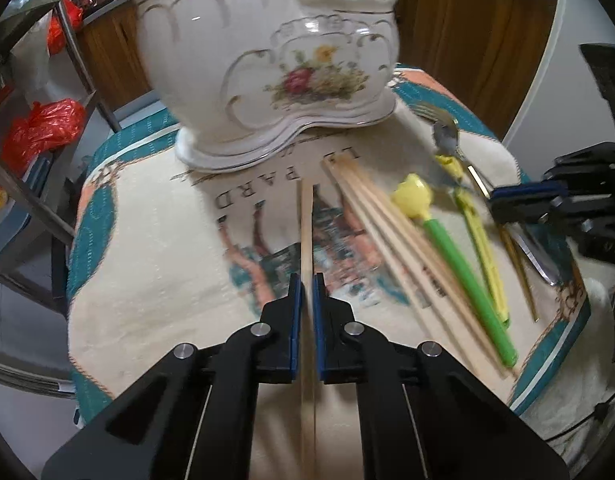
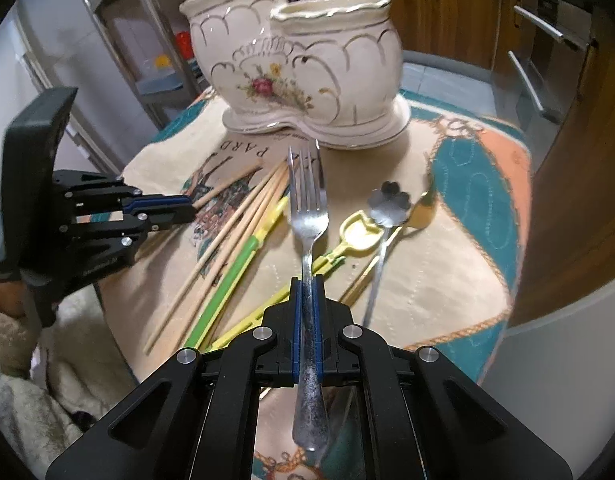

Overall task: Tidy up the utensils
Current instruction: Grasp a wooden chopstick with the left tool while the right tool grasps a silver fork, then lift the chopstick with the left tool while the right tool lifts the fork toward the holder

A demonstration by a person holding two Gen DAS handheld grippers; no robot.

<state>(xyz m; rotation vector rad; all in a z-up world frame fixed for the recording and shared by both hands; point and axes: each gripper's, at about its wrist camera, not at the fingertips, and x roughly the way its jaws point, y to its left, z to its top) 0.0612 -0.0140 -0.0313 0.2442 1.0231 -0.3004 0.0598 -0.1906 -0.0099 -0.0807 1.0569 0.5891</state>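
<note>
A cream ceramic double holder (image 1: 267, 68) (image 2: 303, 72) with a painted flower stands at the far side of the printed cloth (image 1: 147, 240). My left gripper (image 1: 306, 280) is shut on a wooden chopstick (image 1: 306, 220) that points toward the holder. Several more chopsticks (image 1: 387, 224) (image 2: 235, 232) lie beside it. My right gripper (image 2: 306, 280) is shut on the handle of a silver fork (image 2: 307, 216), tines toward the holder. Green (image 1: 463, 272) (image 2: 231, 276) and yellow plastic utensils (image 1: 479, 236) (image 2: 357, 234), a flower-bowl spoon (image 2: 387, 204) and a gold fork (image 2: 421, 208) lie on the cloth.
The cloth covers a small round table (image 2: 447, 280). Wooden cabinets (image 2: 467, 12) stand behind it. A metal rack with red plastic bags (image 1: 43, 128) is on the left in the left wrist view. A fluffy blanket (image 2: 47, 380) lies low on the left in the right wrist view.
</note>
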